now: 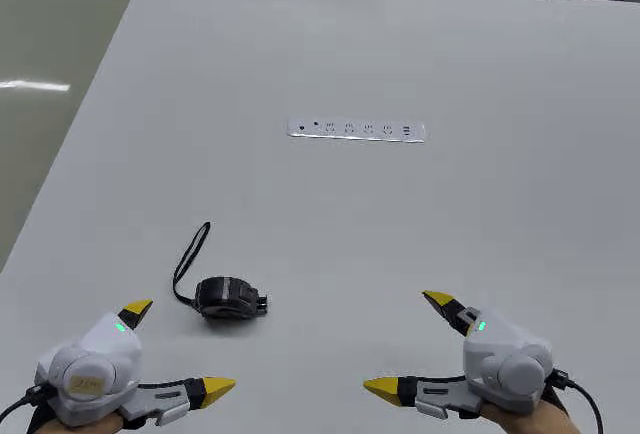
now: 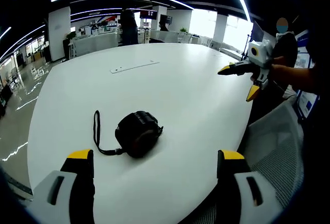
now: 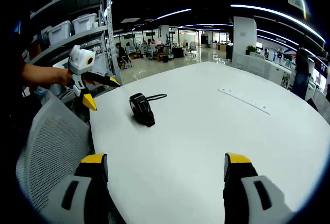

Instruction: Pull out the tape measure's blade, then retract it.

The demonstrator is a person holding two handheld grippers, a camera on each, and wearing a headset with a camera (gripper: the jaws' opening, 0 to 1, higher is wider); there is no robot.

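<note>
Both grippers are holding nothing. Left gripper is at the lower left of the head view, jaws spread wide, yellow tips well apart. Right gripper is at the lower right with the same wide spread.

Tape measure lies on the white desk, lower left of centre. It is near the left gripper's upper jaw tip but touches neither gripper. The case is black and the blade is not yet pulled out. Its black strap loops off toward the upper left.

In the left gripper view the tape measure sits just below centre, ahead of the jaw tips and in line with the gap between them. The right gripper shows at the upper right.

In the right gripper view the tape measure is left of centre, well ahead of the jaws. The left gripper is further left, near it.

A white power strip lies on the desk at upper centre of the head view, well apart from the tape measure.
</note>
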